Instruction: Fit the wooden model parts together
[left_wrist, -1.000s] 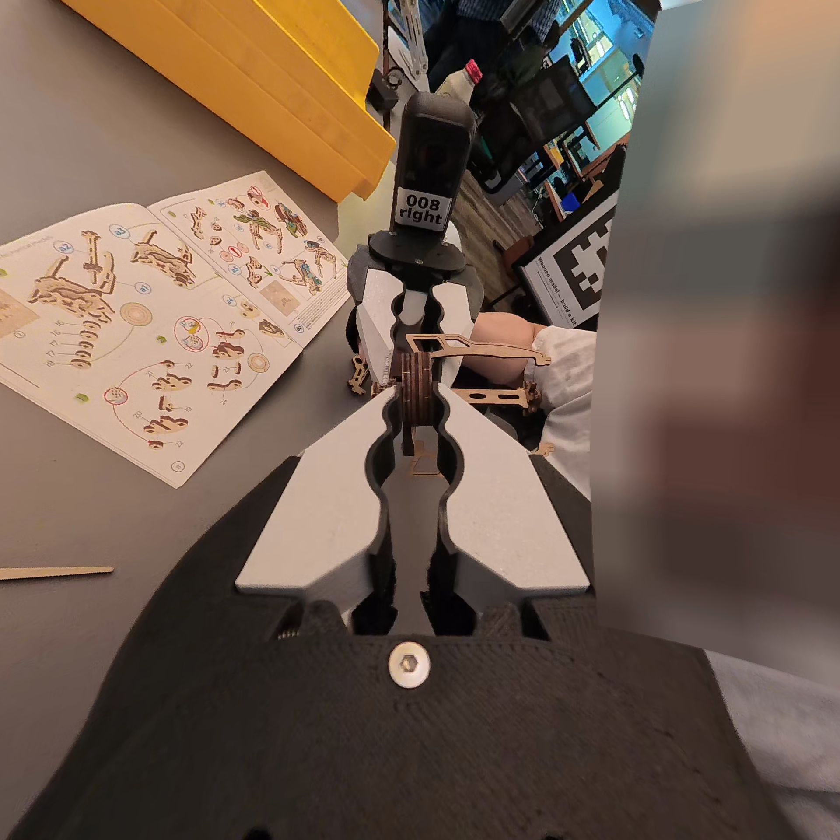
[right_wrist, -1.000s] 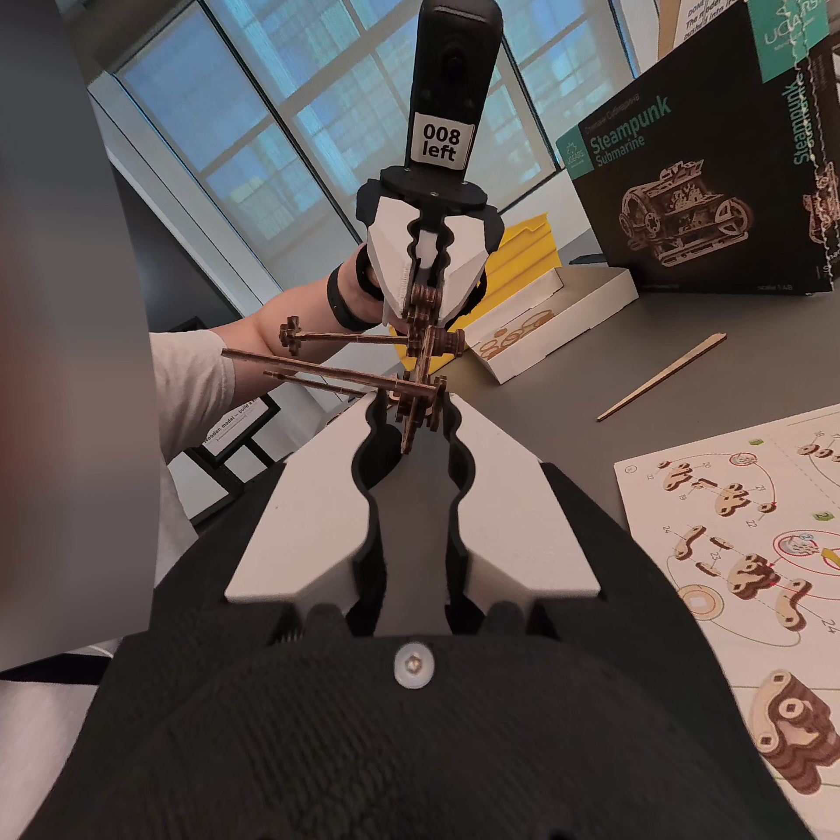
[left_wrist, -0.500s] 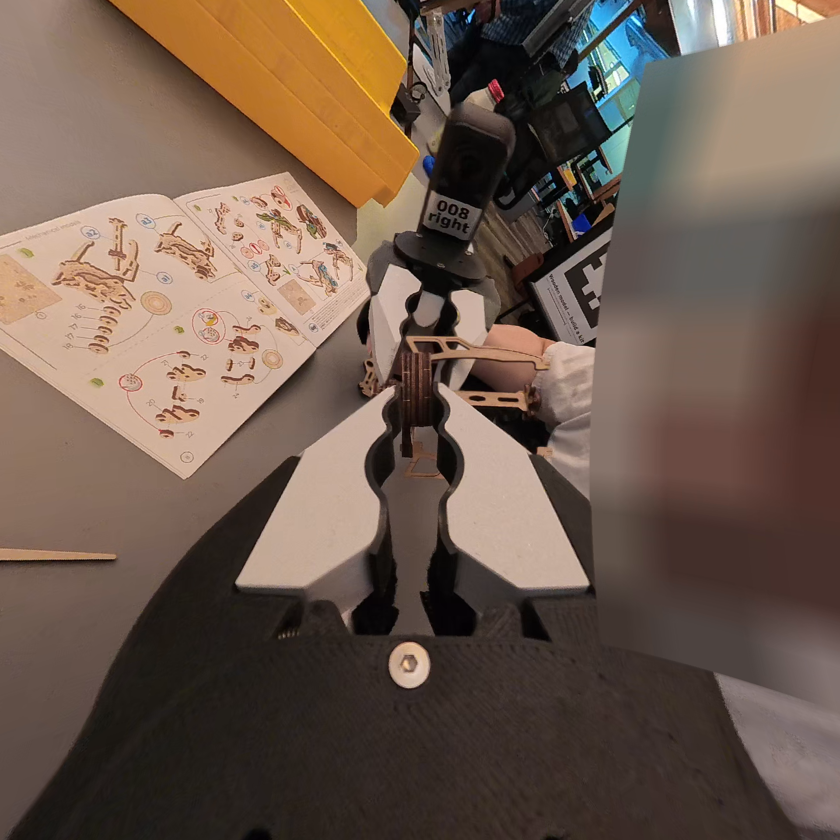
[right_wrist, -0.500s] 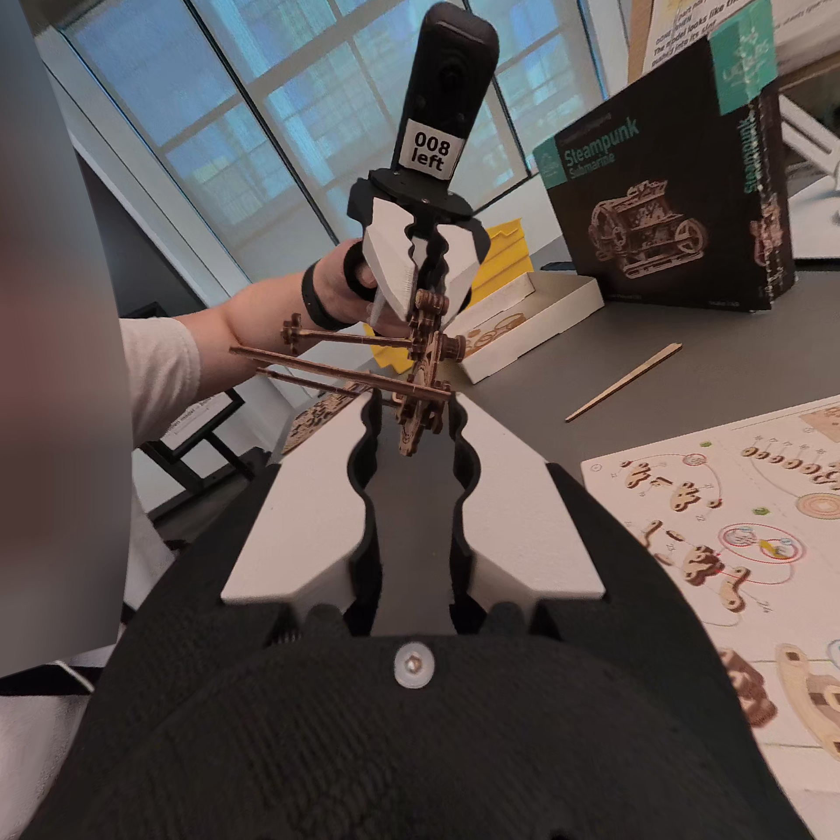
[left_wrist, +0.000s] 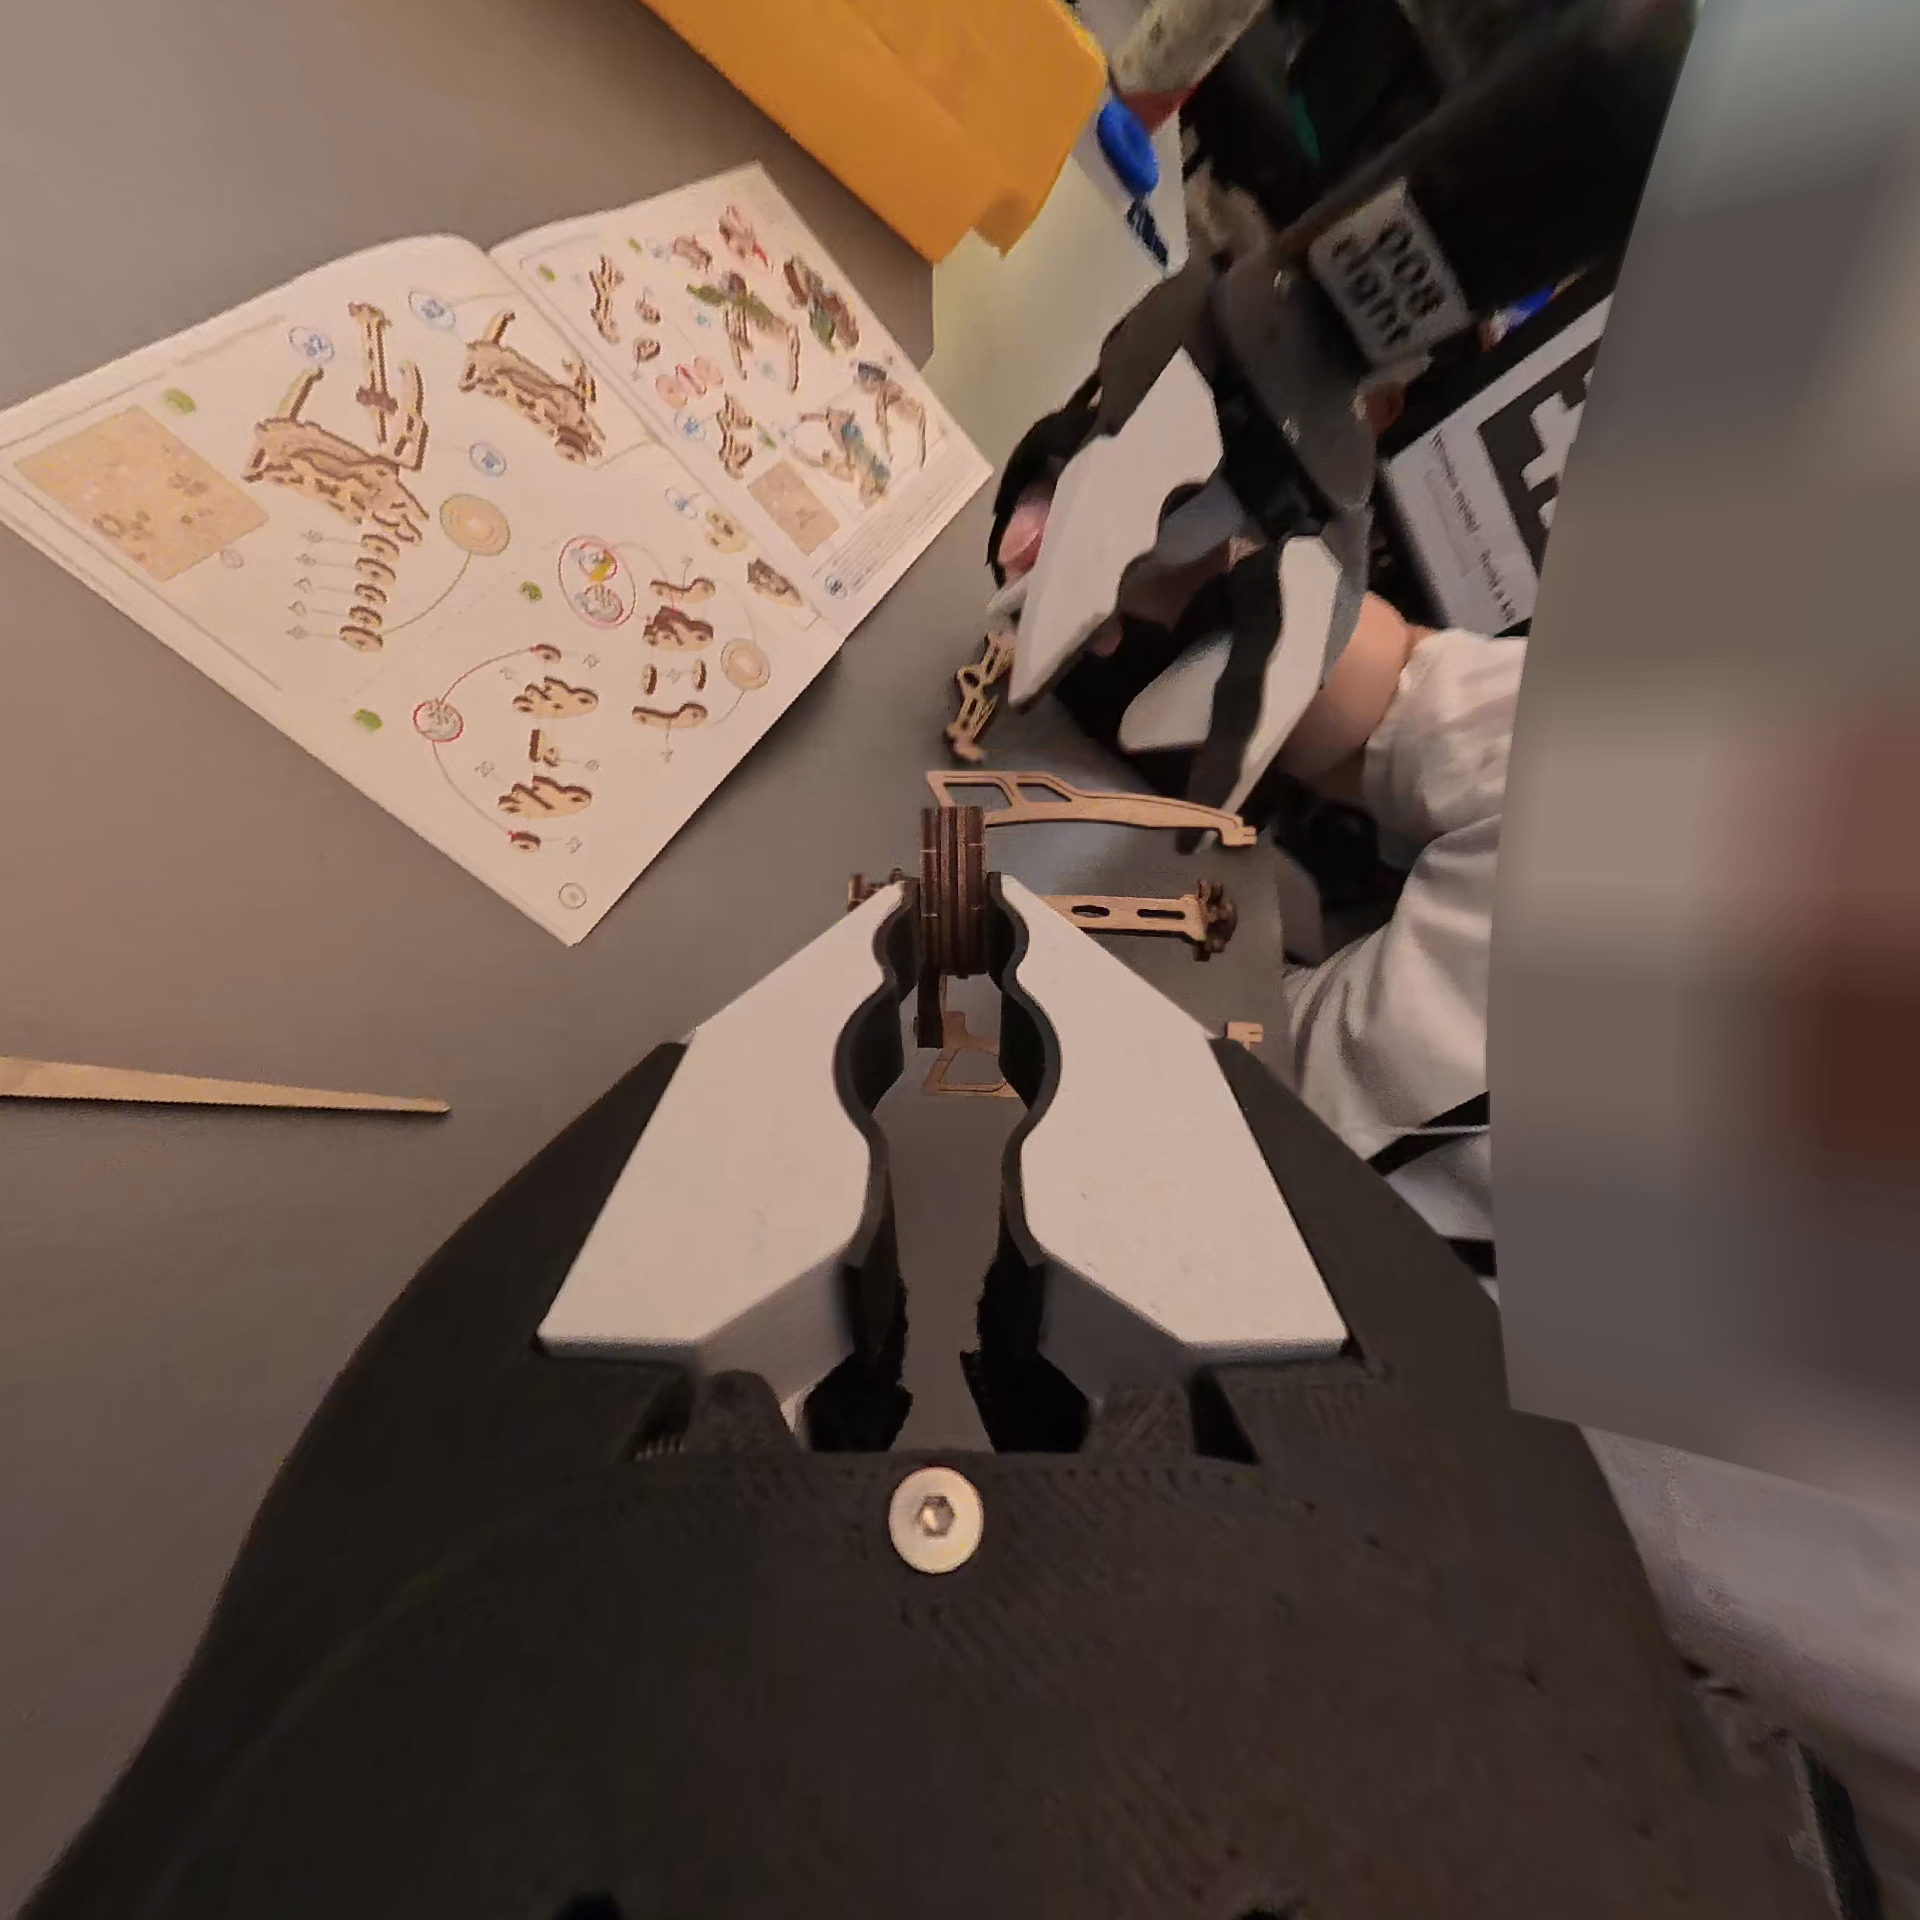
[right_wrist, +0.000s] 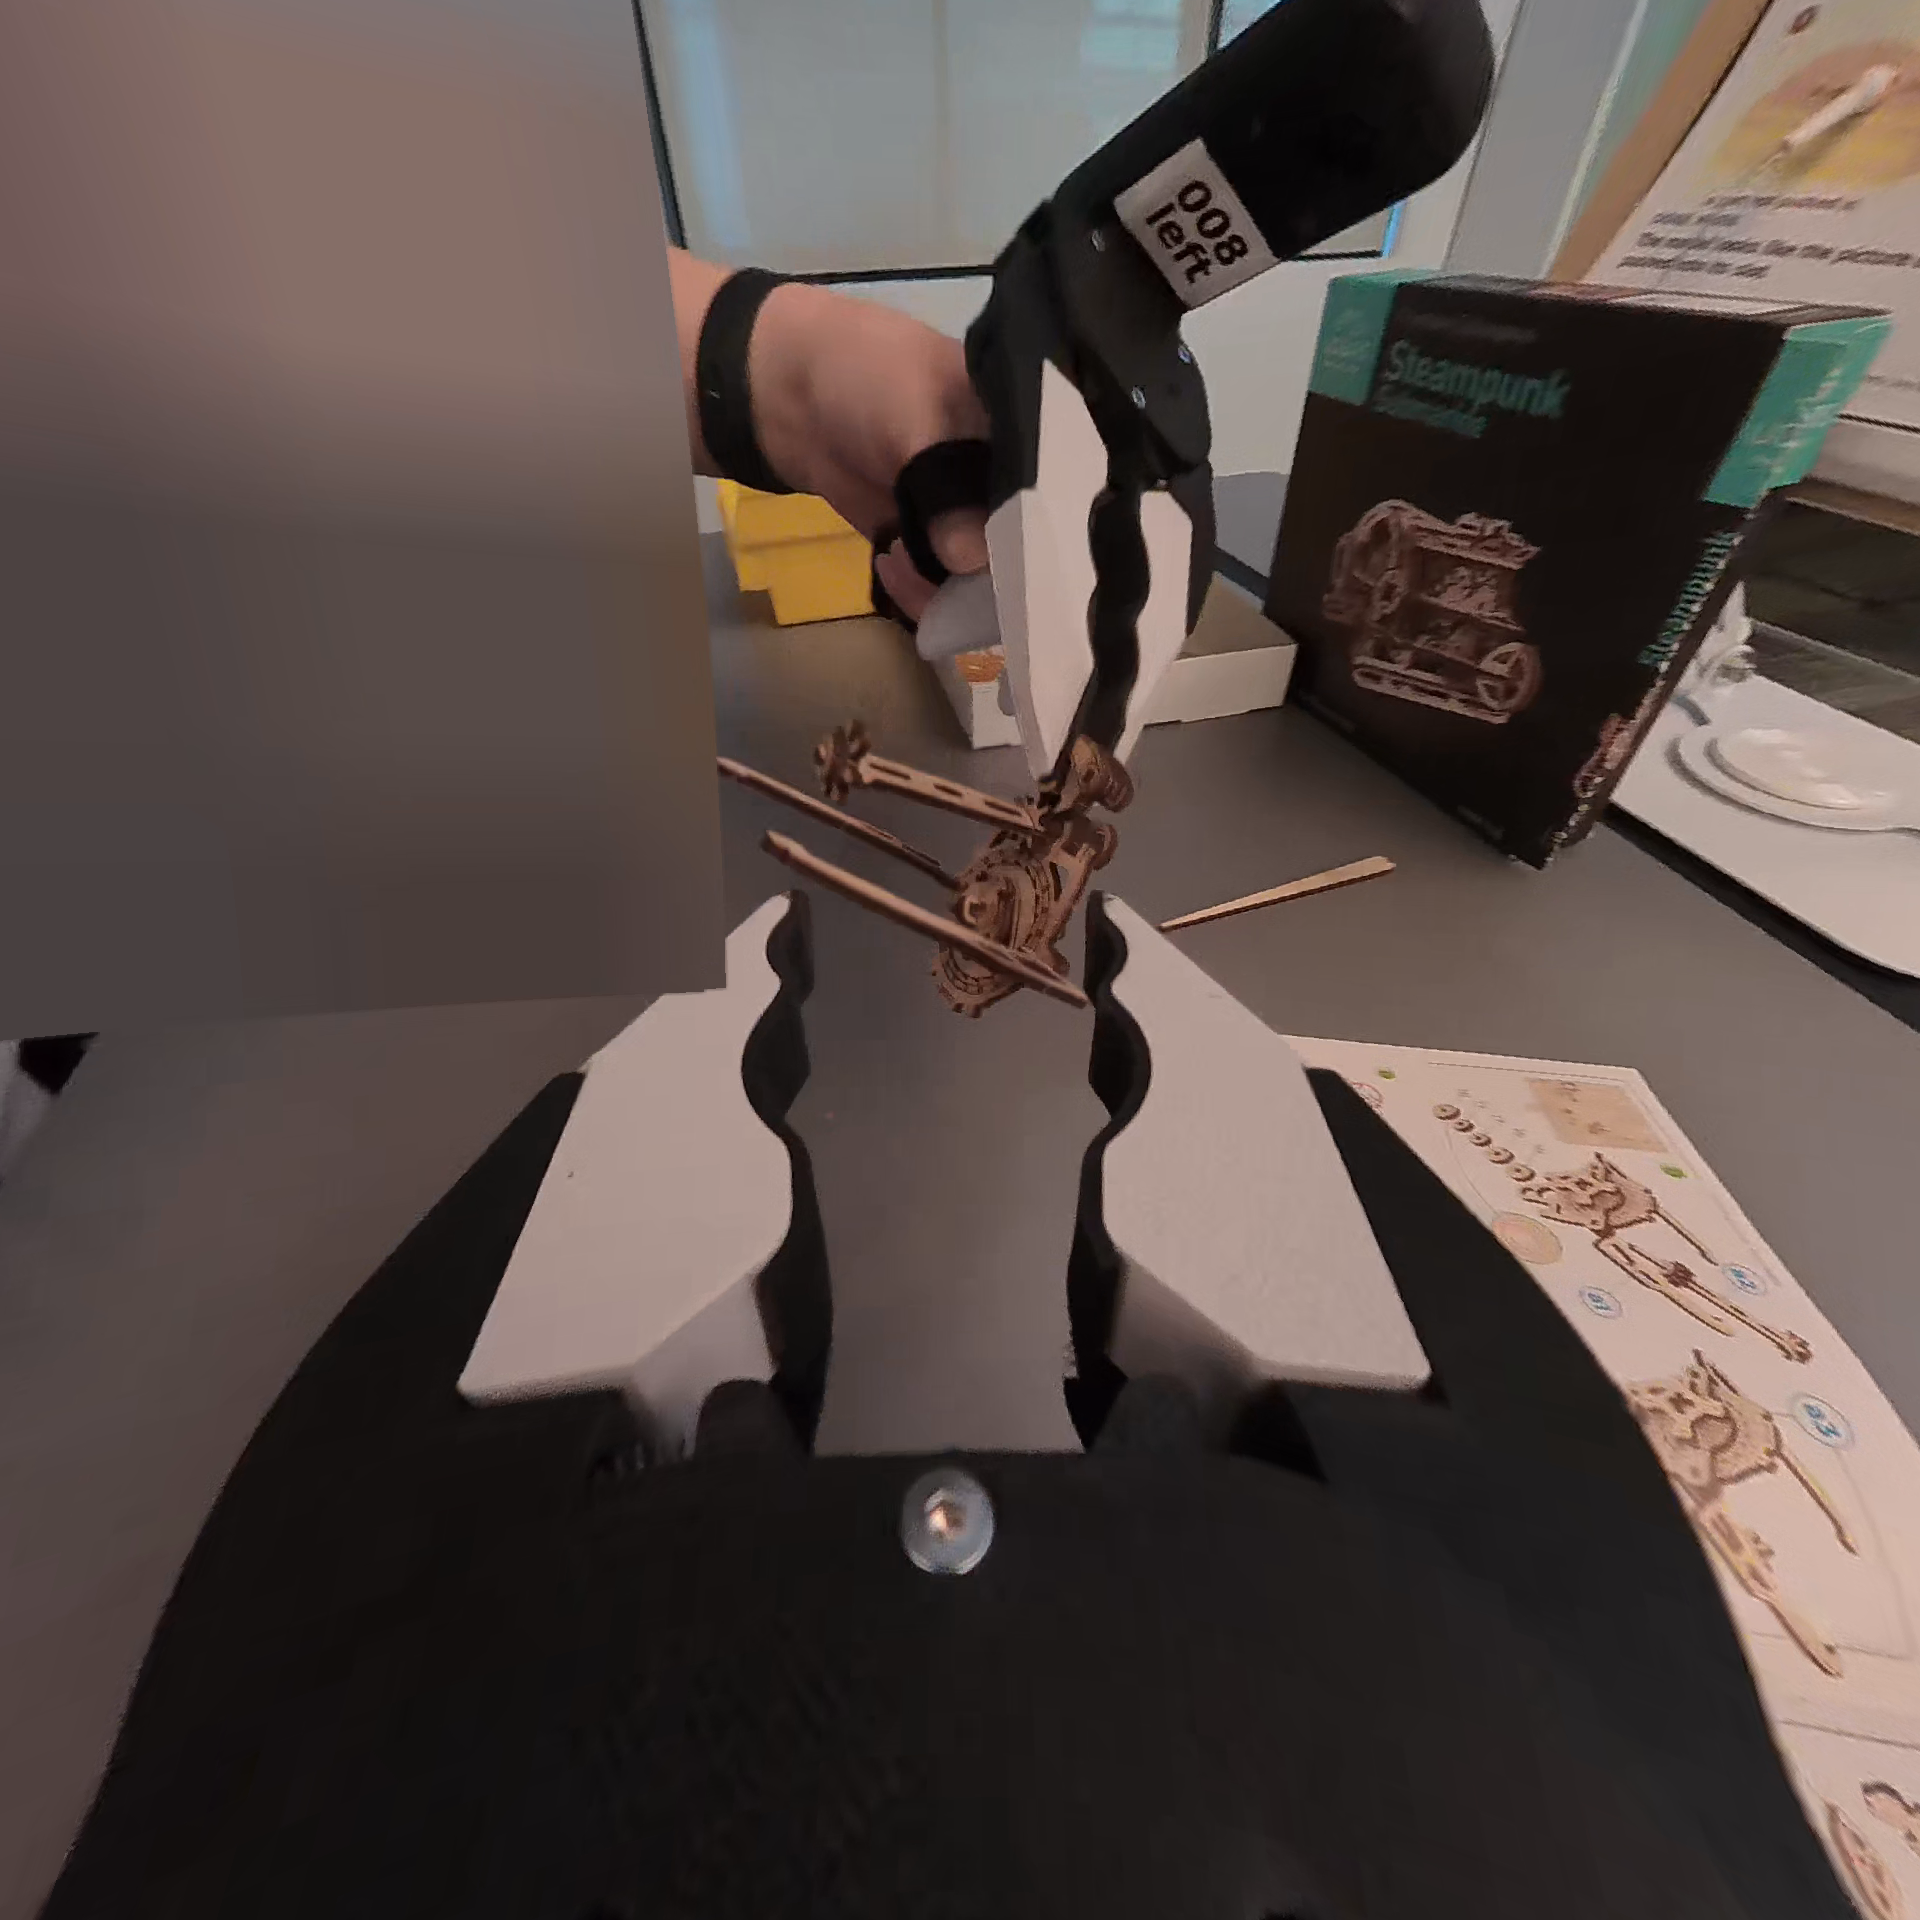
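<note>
Two grippers share the work, and only one holds the wooden model now.

Left wrist view: the left gripper (left_wrist: 958, 914) has its jaws closed on the wooden model (left_wrist: 951, 909), pinching the stack of thin round discs at the very tips; from this hub two flat arms (left_wrist: 1101, 816) stick out to the right, over the dark worktop (left_wrist: 156, 1247); the right gripper (left_wrist: 1143, 644) is farther off and to the right, blurred, with its jaws apart and nothing between them; a loose wooden piece (left_wrist: 977, 698) lies on the worktop just beside it; the open instruction booklet (left_wrist: 468, 540) lies to the far left, a thin wooden stick (left_wrist: 218, 1086) at the near left, and a yellow bin (left_wrist: 914, 114) far behind.

Right wrist view: the right gripper (right_wrist: 940, 925) stands wide open and empty; the model (right_wrist: 1023, 904) hangs in front, between the two tips but nearer to the right one; whether its lowest arm touches that finger I cannot tell; the left gripper (right_wrist: 1075, 764) comes down from above and clamps the model at its top; a dark kit box (right_wrist: 1507, 561) stands far right, and a white tray (right_wrist: 1226, 665) is behind the left gripper.

I judge that the step in hand is a new grasp or a next part; to do it well, the left gripper should keep the hub steady and level; the right one should close on the solid hub and not on the thin arms, which look easy to snap; it should come straight, because the grip at the tips is small and a side push may turn the model.
</note>
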